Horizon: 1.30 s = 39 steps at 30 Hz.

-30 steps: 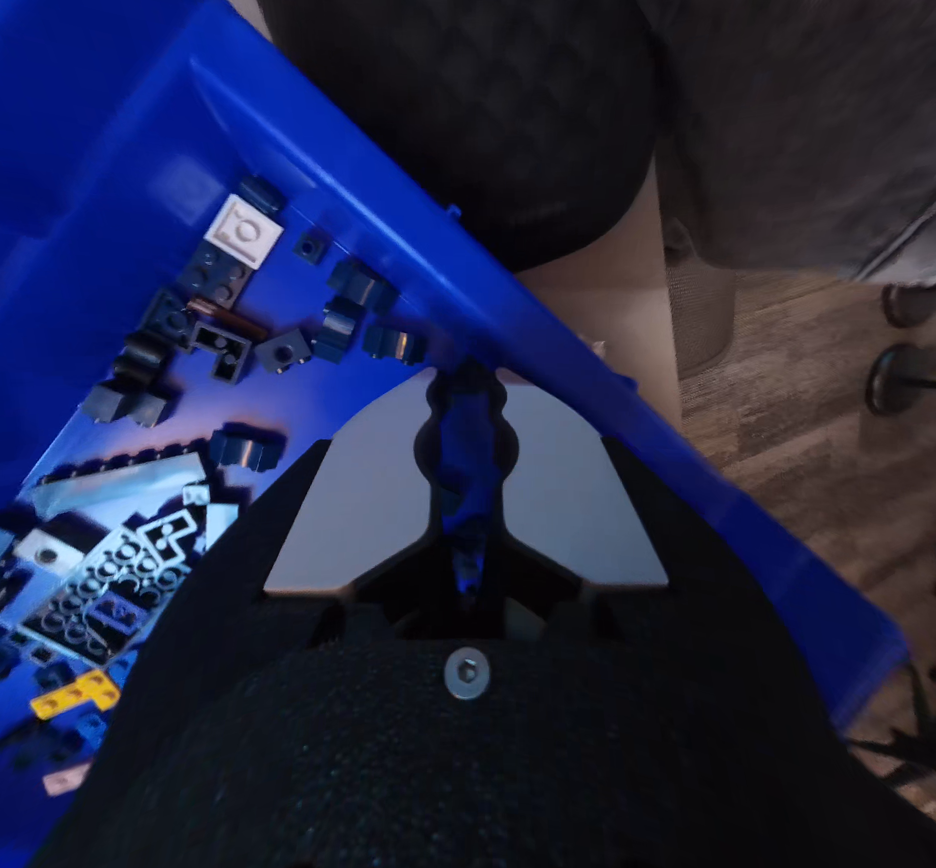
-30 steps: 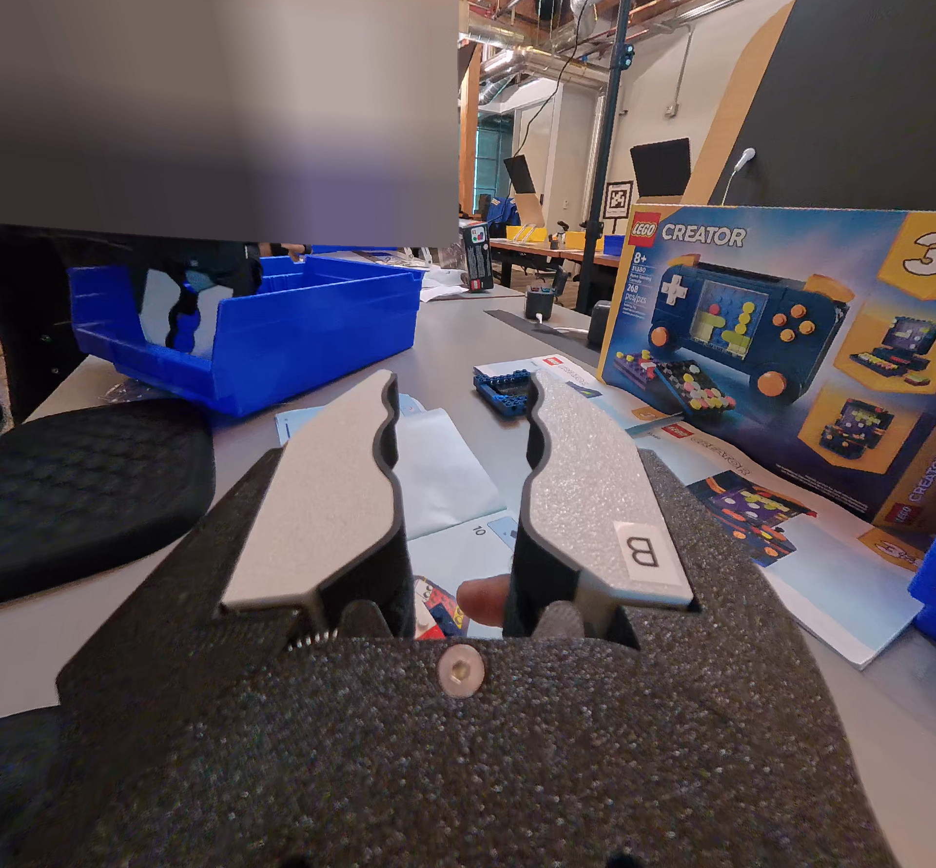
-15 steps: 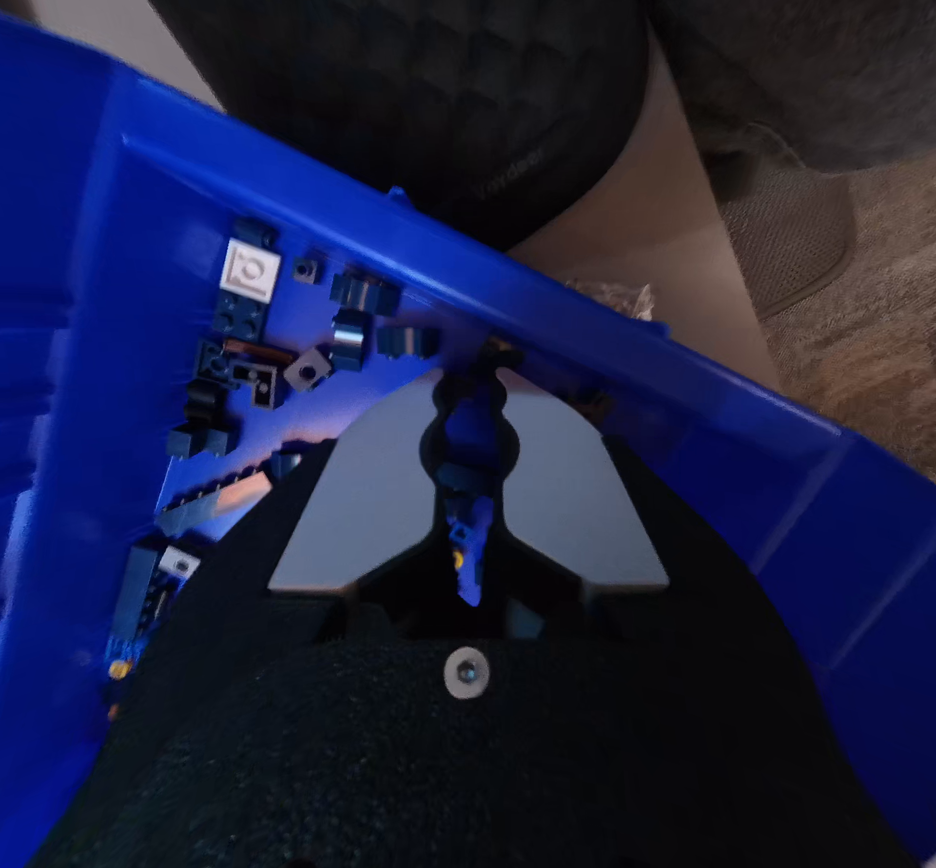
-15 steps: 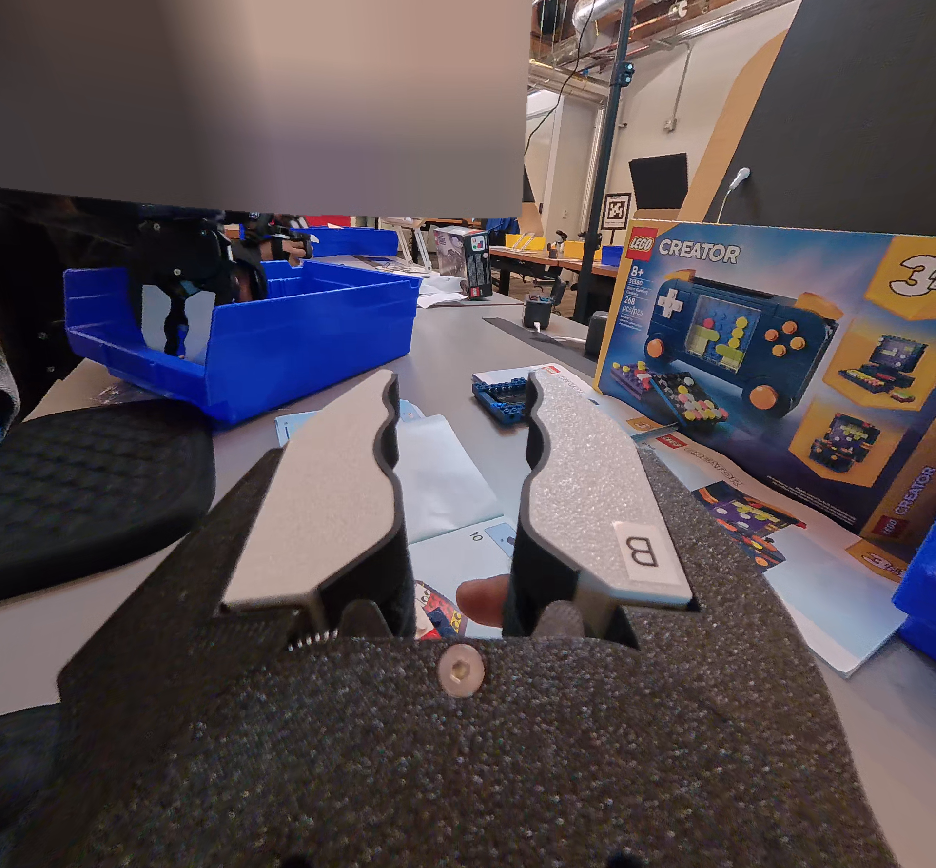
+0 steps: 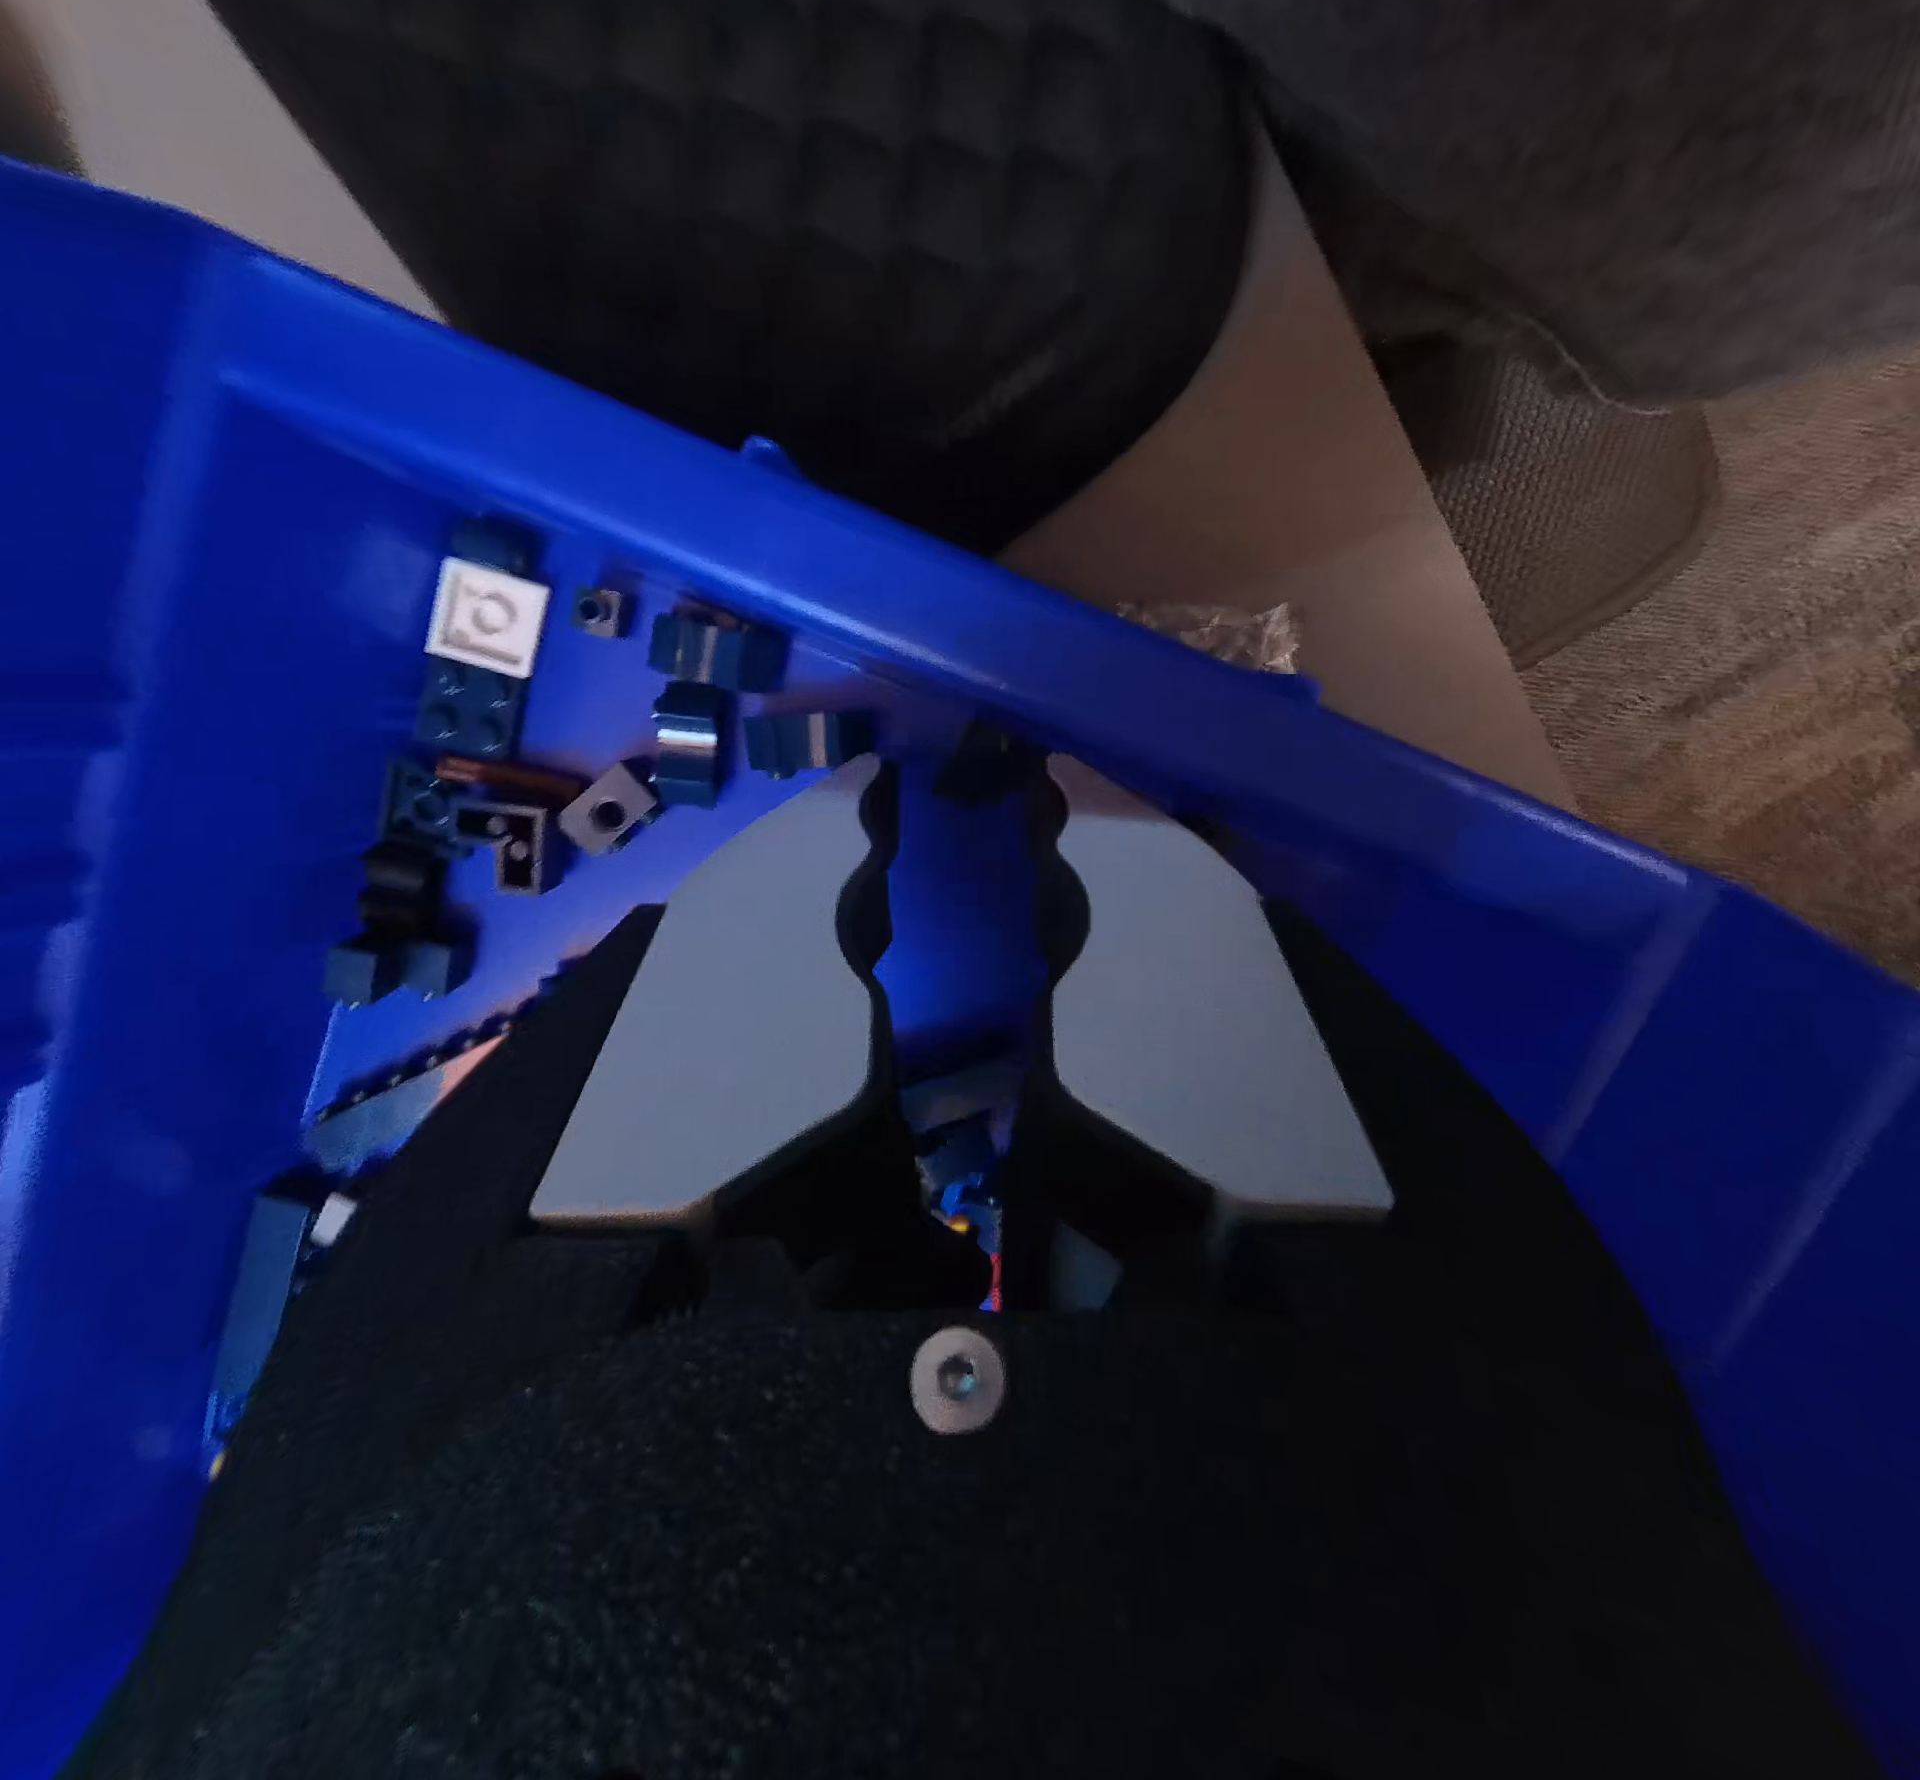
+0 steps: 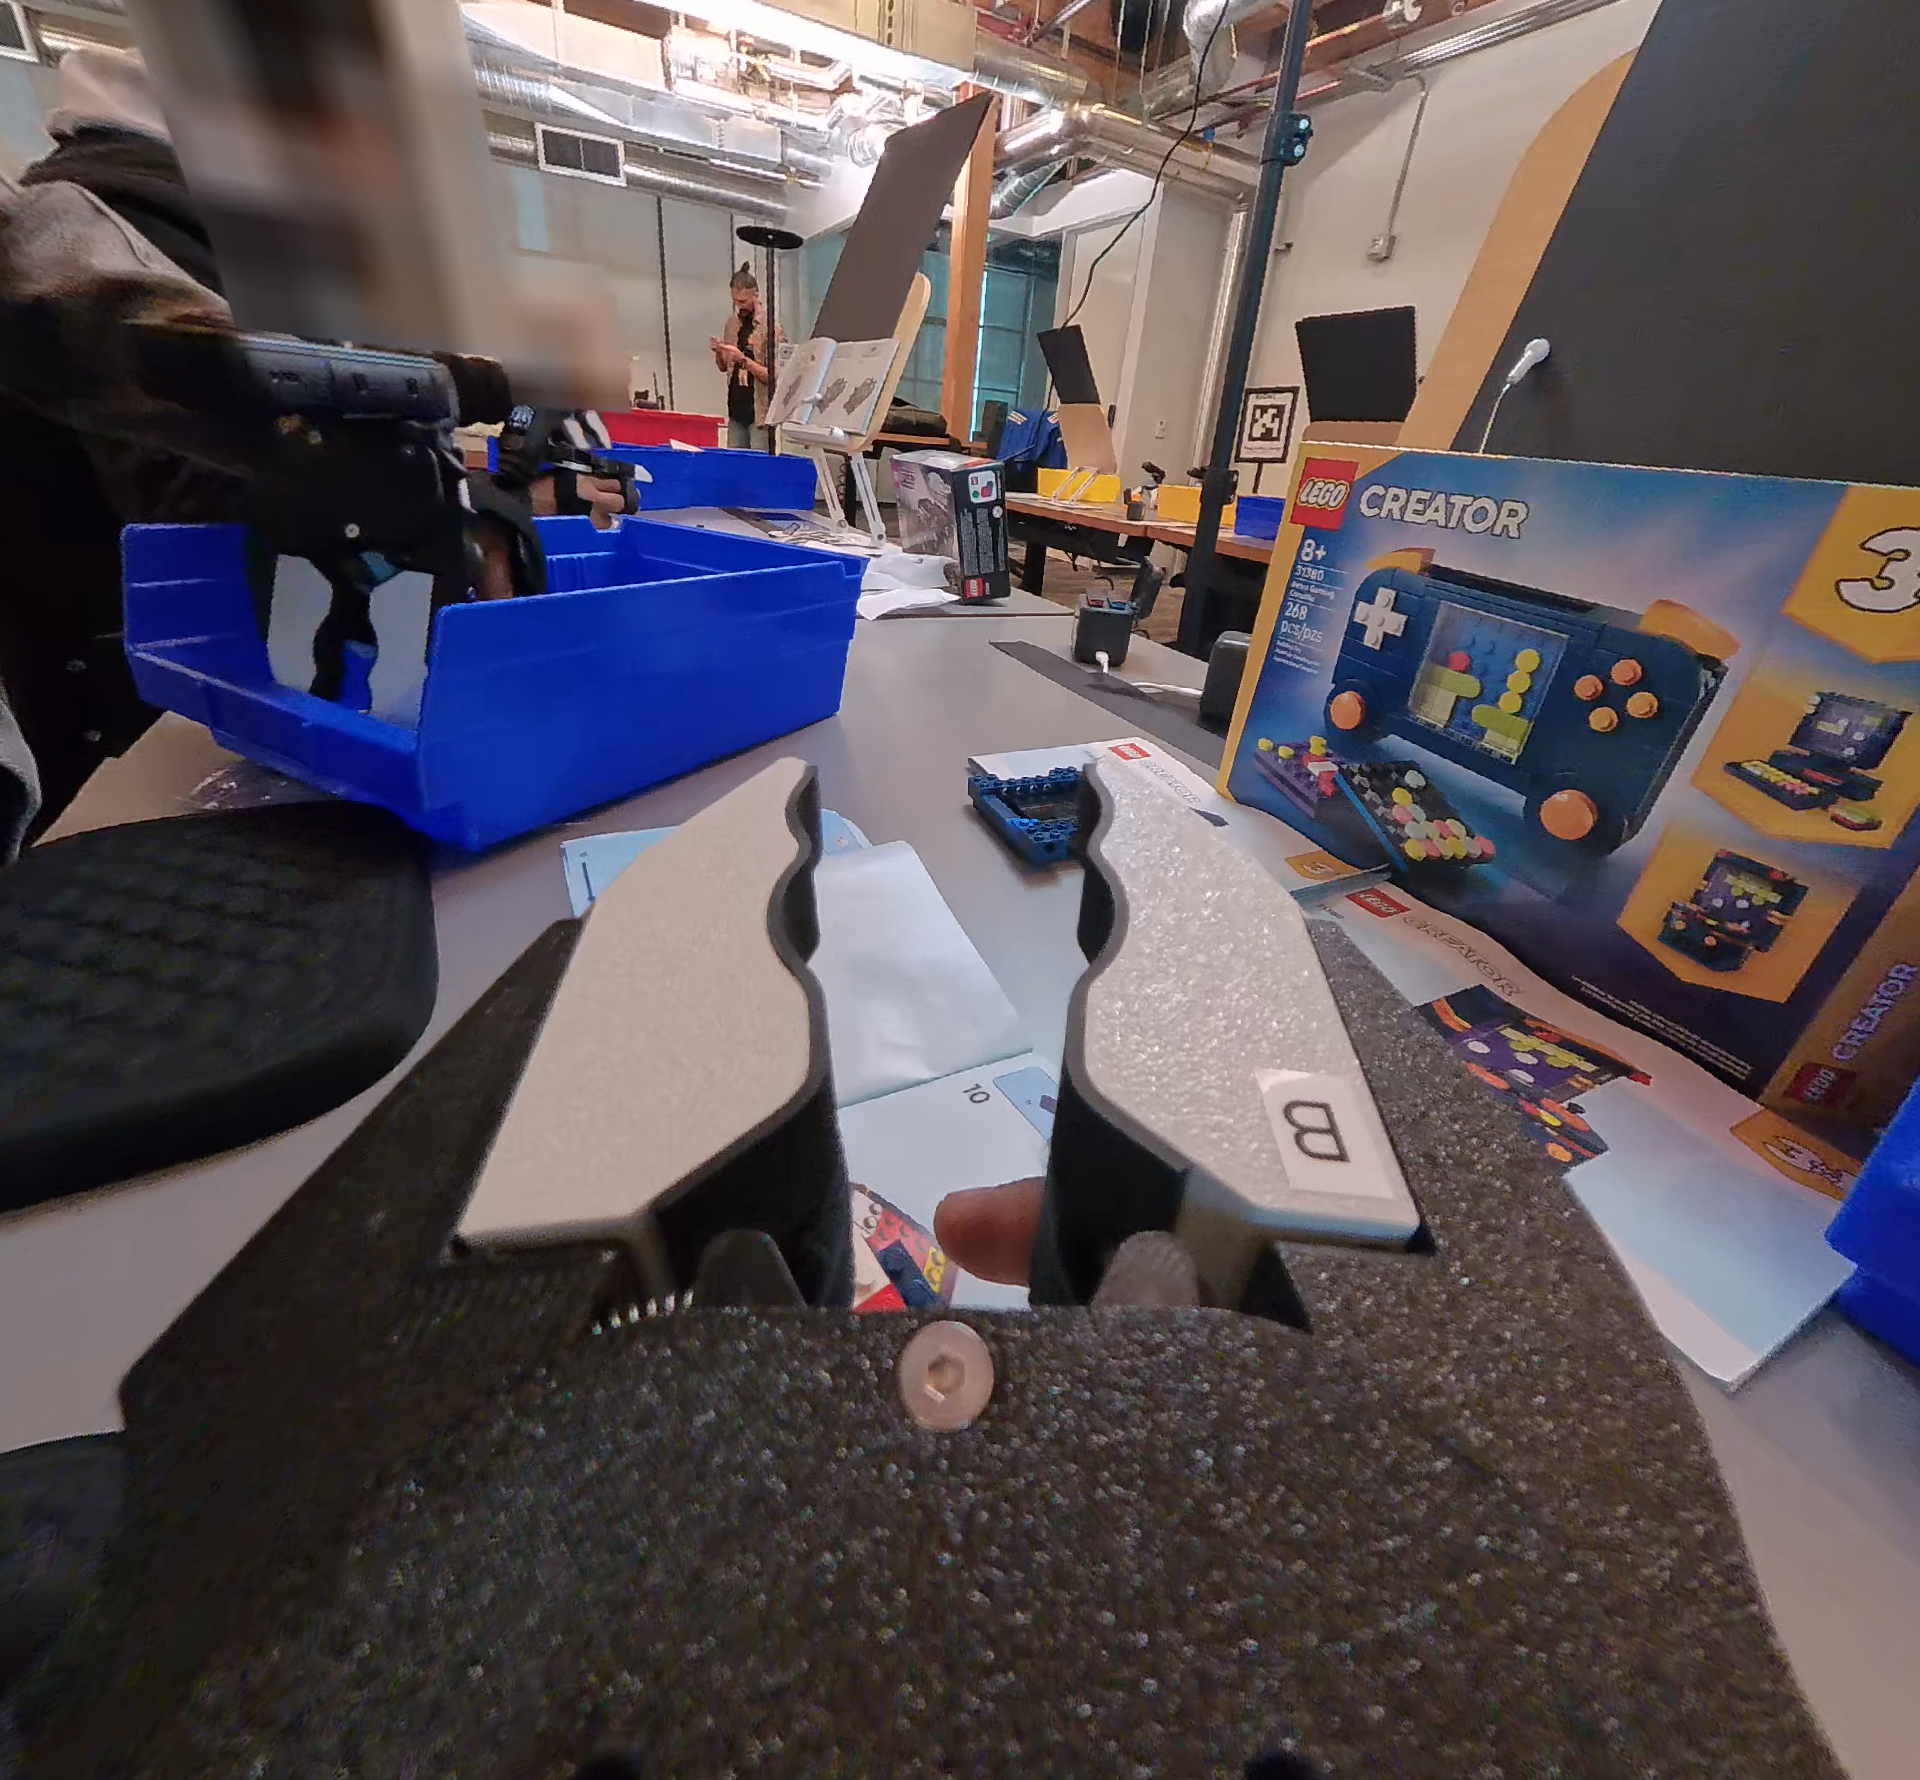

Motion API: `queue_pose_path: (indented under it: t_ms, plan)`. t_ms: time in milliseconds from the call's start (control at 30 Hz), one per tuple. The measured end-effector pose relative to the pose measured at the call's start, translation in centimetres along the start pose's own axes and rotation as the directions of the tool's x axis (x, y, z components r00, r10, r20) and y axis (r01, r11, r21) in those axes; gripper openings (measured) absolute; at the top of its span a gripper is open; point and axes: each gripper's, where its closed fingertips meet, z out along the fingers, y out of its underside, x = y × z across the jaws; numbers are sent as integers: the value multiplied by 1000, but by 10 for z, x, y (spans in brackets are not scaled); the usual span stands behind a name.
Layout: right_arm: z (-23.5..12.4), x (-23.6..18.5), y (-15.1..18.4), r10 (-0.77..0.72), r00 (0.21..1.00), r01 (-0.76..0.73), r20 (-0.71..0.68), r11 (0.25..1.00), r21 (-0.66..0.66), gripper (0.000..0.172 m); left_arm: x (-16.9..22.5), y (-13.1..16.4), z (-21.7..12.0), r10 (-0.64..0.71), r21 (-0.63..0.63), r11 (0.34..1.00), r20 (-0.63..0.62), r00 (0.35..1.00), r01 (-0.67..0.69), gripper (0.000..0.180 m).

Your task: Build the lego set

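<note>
Bin of blue moulded plastic (image 5: 1039, 629) at far left of the grey table (image 6: 935, 681); the left gripper (image 5: 958, 795) is down inside it. Jaws are narrowly parted, and a small dark toy brick (image 5: 977, 762) sits between the tips against the bin wall, with a gap showing on its left side, so it is not clamped. Loose dark-blue bricks (image 5: 686, 733) and a white square tile (image 5: 486, 616) are scattered just left of it.

These pieces look light, rigid and slick. Probably best pinched across flat sides, not studs.

The right gripper (image 6: 945, 795) hangs over a white paper instruction booklet (image 6: 914, 961), jaws wide apart and holding nothing. A blue brick-built frame (image 6: 1023, 811) lies just beyond its right fingertip. A printed cardboard toy box (image 6: 1558, 743) stands at right, and a black textured pad (image 6: 187, 982) lies near left.
</note>
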Motion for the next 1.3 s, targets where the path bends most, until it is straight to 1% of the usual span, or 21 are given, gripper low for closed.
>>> queue_pose_path:
  t_ms: [100,133,200,300,367,400,433,467,500,600,700,867,967,1033,1167,1233,1300]
  plan:
    - [0,1,1,-6,1000,6,-7,1000,-8,47,3,1,4,16,0,1000,-41,999,-16,25]
    - [0,1,2,-7,1000,7,-7,1000,-11,47,3,1,4,19,4,1000,-52,998,-19,22]
    - [1,1,3,-12,1000,12,-7,1000,-18,47,7,-1,6,25,13,1000,-83,996,-24,8]
    - [1,0,4,-20,1000,20,-5,999,-26,47,9,2,4,-46,-9,999,-125,991,45,3]
    - [1,0,3,-16,1000,16,-3,1000,-21,47,2,13,-4,-80,-67,995,-80,994,74,5]
    - [1,0,3,-14,1000,13,-4,1000,-17,47,-2,13,-11,-105,-55,993,-47,993,102,9]
    - [0,1,2,-12,1000,12,-5,1000,-14,47,-5,9,-17,-143,-12,990,-28,989,143,17]
    - [0,1,2,-12,1000,12,-5,1000,-12,47,-6,5,-22,-179,20,984,-21,984,179,21]
    - [0,0,1,-13,1000,13,-4,1000,-9,47,-6,5,-25,-199,24,980,-12,980,199,21]
    - [0,-1,0,-15,1000,15,1,1000,-8,47,-10,15,-24,-214,-28,976,51,976,215,24]
    - [0,-2,-1,-20,1000,20,5,1000,-6,46,-10,17,-16,-270,-35,962,40,962,271,24]
    - [0,-2,-2,-28,1000,28,4,1000,-4,46,-9,25,-6,-305,-78,948,42,951,308,26]
    - [0,-3,-2,-28,1000,28,7,1000,-3,46,-7,23,-4,-316,-48,947,36,948,318,21]
    - [0,-3,-2,-29,1000,29,7,1000,-3,46,-7,23,-4,-307,-48,950,40,951,309,21]
    - [-1,-3,-3,-29,1000,29,8,1000,3,46,-8,24,-7,-334,-38,941,39,942,336,19]
    - [-1,-3,-5,-25,1000,25,11,1000,10,46,-15,21,-17,-365,-6,930,91,926,367,19]
    - [-1,-4,-7,-23,1000,23,17,1000,17,46,-32,15,-36,-414,58,910,203,887,411,18]
